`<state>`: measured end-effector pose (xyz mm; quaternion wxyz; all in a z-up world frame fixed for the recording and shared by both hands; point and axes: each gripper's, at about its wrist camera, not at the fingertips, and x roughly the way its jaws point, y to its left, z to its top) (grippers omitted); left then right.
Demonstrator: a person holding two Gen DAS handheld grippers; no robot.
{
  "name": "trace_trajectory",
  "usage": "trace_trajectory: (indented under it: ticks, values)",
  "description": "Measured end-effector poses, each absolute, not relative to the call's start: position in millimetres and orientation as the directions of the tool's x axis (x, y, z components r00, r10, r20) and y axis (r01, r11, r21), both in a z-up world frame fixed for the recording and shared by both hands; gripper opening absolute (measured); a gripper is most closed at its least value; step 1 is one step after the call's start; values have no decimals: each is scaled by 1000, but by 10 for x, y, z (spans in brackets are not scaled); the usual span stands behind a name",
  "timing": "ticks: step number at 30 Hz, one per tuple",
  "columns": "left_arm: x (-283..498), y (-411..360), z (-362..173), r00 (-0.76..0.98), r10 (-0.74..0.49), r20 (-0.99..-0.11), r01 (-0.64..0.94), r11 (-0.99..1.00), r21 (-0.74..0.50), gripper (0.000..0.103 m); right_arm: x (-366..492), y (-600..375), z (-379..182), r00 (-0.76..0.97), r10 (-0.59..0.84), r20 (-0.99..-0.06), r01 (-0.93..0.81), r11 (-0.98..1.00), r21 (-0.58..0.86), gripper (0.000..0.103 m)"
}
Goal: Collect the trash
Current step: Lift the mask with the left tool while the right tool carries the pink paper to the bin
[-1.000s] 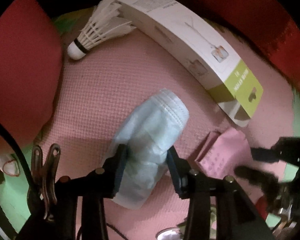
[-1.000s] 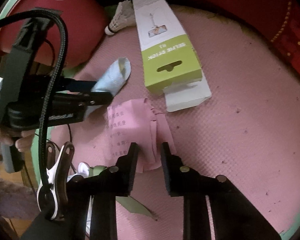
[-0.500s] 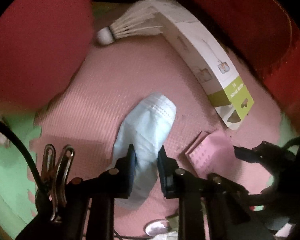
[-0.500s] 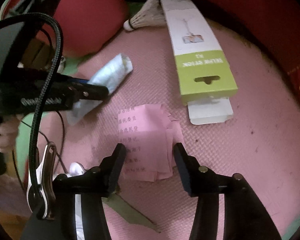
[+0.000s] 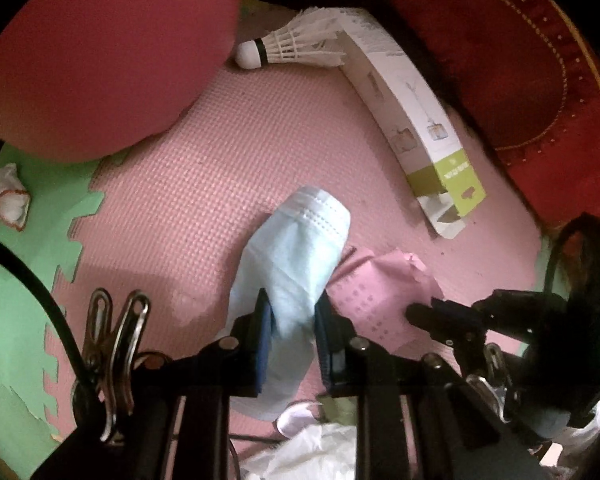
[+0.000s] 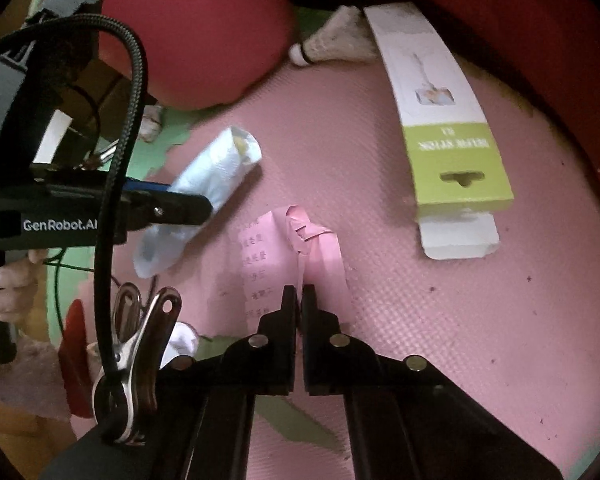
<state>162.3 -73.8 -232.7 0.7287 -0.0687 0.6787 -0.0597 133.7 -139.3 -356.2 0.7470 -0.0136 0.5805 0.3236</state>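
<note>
Right now I have the blue face mask pinched in my left hand-held gripper, jaws narrowed onto its lower half; its long axis runs straight out from the fingers, over the pink foam mat. Just right of the mask, touching its edge, sits the pink paper slip, and my right hand-held gripper has clamped fully onto the slip's near edge, jaws together with the crumpled paper between them. Taking the mask as my landmark: beyond it, up and to the right, lies the selfie-stick box, long side slanting away; the shuttlecock rests at the box's far end. I judge both pieces ready to lift; the box is nearer my right hand-held gripper than my left.
</note>
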Motion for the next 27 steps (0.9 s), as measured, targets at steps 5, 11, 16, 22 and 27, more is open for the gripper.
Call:
trace_trajectory:
  ticks: [5,11,16,22,27]
  values:
    - [1494,-645,-2004,94,-190,-977,-30,981,-194,20,1302,-1454,-3418,114,506,-855,-489,778,395,3]
    - [1409,-527,-1591,131,-192,-973,-59,978,-201,20,1244,-1455,-3007,144,504,-852,-553,755,353,3]
    - [1391,-562,-1131,194,-180,-964,-81,977,-199,20,1170,-1496,-2417,183,478,-859,-661,707,252,3]
    - [1285,-515,-451,303,-169,-938,-100,973,-208,20,1108,-1436,-1581,244,483,-841,-712,678,182,3]
    - [1205,-421,23,357,-178,-917,-131,962,-238,20,967,-1079,-921,301,451,-840,-761,645,74,3]
